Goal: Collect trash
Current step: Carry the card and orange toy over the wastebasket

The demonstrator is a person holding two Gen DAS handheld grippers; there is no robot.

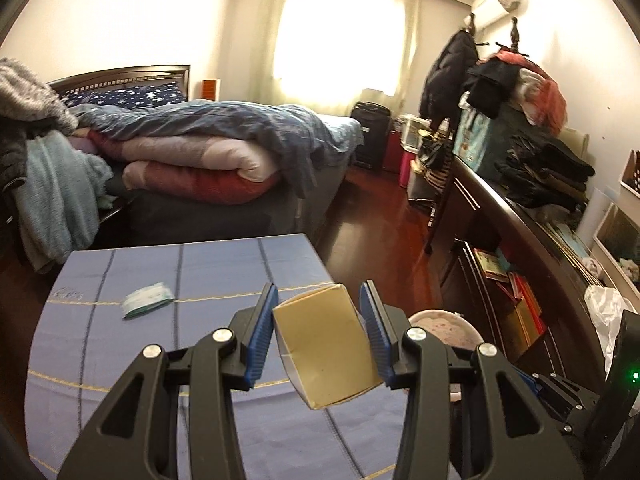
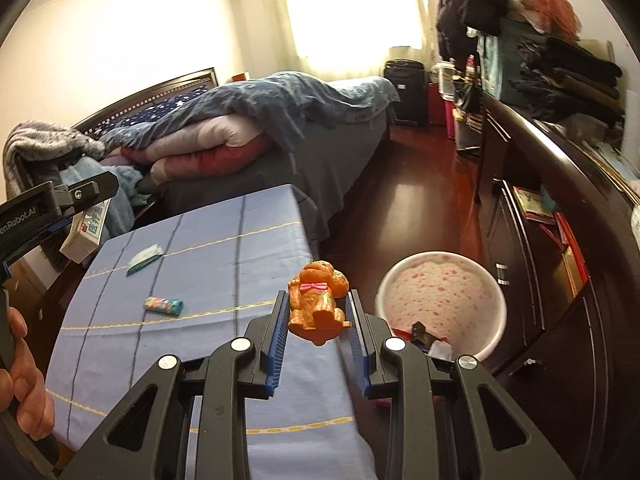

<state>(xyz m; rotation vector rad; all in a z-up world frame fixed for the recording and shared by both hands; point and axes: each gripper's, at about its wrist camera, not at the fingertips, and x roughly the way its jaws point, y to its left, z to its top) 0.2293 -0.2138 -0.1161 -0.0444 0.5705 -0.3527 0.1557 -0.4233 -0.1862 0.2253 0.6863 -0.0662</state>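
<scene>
You had the left gripper (image 1: 320,328) clamped on a small yellow carton (image 1: 326,344), tilted between the blue pads and held above the blue checked tablecloth (image 1: 160,344), just left of the pink-speckled bin (image 1: 444,320). Your right gripper (image 2: 319,312) was closed on an orange plastic dog toy (image 2: 318,300) with a pink bow, held over the table's edge nearest the bin (image 2: 440,284).

The main risk was the toy. It looked gripped low, at its base and hind legs, so most of its body stood proud of the pads; a quick swing toward the bin could have let the rounded plastic twist out and land on the floor beside the bin.

The carton looked light and thin-walled. It sat skewed, so the pads bore on its edges, and a harder squeeze could have crushed it, or let it pivot and slip out.

You also had both grippers heading for one bin mouth. Your left gripper lay farther from the bin, so it would have had to cross your right gripper's path, and they could have collided.

Two pieces lay on the cloth, well away from the bin: a pale green tissue packet (image 2: 145,257) and a colourful wrapper (image 2: 163,305). Either could have been overlooked.
</scene>
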